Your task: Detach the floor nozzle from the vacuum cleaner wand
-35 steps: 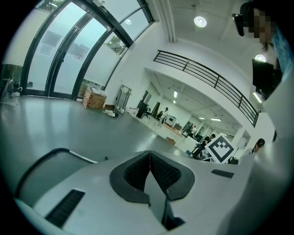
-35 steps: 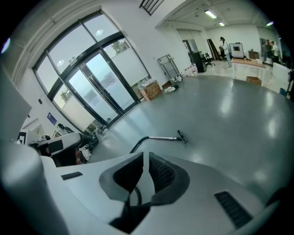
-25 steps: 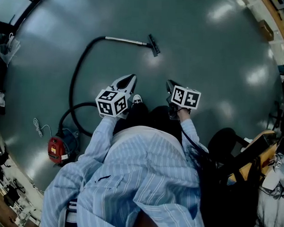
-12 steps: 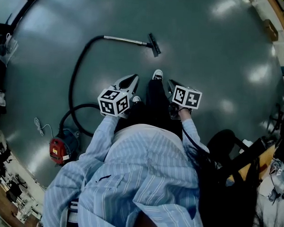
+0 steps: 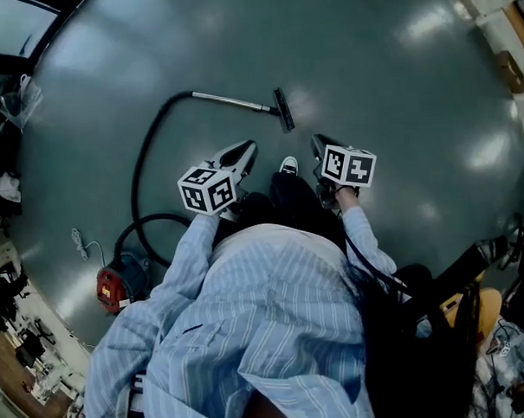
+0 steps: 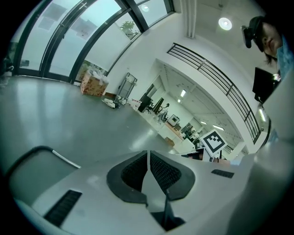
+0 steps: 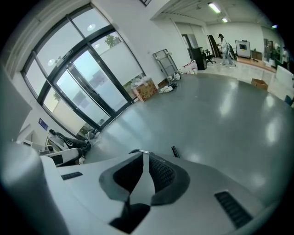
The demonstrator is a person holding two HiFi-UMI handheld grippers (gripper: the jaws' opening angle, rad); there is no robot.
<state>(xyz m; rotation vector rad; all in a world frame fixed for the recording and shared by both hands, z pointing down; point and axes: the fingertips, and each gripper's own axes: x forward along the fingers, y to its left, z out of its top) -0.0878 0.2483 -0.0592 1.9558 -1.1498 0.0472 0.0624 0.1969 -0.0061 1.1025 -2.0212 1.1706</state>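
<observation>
Nozzle now lies nearer left claw and right claw.

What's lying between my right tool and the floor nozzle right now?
Nothing but bare floor. The head view shows an empty stretch from the right tool to the floor nozzle; the right gripper view agrees.
</observation>
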